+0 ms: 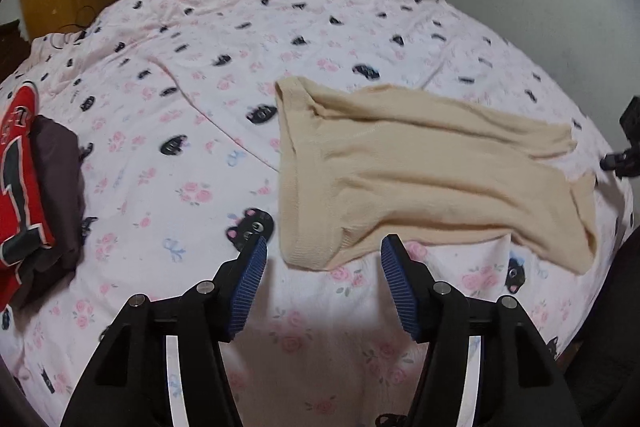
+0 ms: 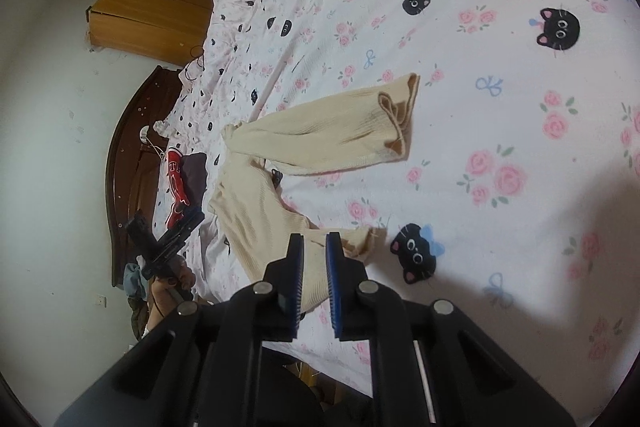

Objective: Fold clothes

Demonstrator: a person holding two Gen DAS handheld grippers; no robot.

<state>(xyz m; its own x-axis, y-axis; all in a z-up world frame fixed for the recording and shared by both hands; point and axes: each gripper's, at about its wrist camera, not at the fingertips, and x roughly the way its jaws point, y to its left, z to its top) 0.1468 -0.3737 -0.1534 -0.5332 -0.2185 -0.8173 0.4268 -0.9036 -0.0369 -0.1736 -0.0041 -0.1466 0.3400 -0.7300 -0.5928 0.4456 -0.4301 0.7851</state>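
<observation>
- Beige ribbed pants (image 1: 420,167) lie spread on the bed sheet (image 1: 240,27), which is pink with roses and black cat faces. The waistband is toward the left gripper and the two legs run away to the right side.
- In the right wrist view the legs are parted in a V shape, and the far leg has its cuff (image 2: 396,115) turned up, so the garment is not flat.
- Left gripper (image 1: 323,251) is released: its blue pads stand wide apart just before the near corner of the waistband, and nothing is between them.
- Right gripper (image 2: 314,247) has its pads close together with the near leg cuff (image 2: 360,241) between them. I judge it is pinching the fabric, but the contact itself is partly hidden by the fingers.
- A red jersey (image 1: 20,167) and a dark garment (image 1: 60,179) lie together at the left edge of the bed, well apart from the pants.
- Risks, as I judge them:
  - The knit looks thin and soft, so if the right gripper lifts with only a little edge caught, the cuff may slip out.
  - If the left gripper closes too low, it may take the sheet together with the waistband and drag it.
  - The turned-up cuff and the parted legs can be folded in as they are, which would give an uneven fold.
</observation>
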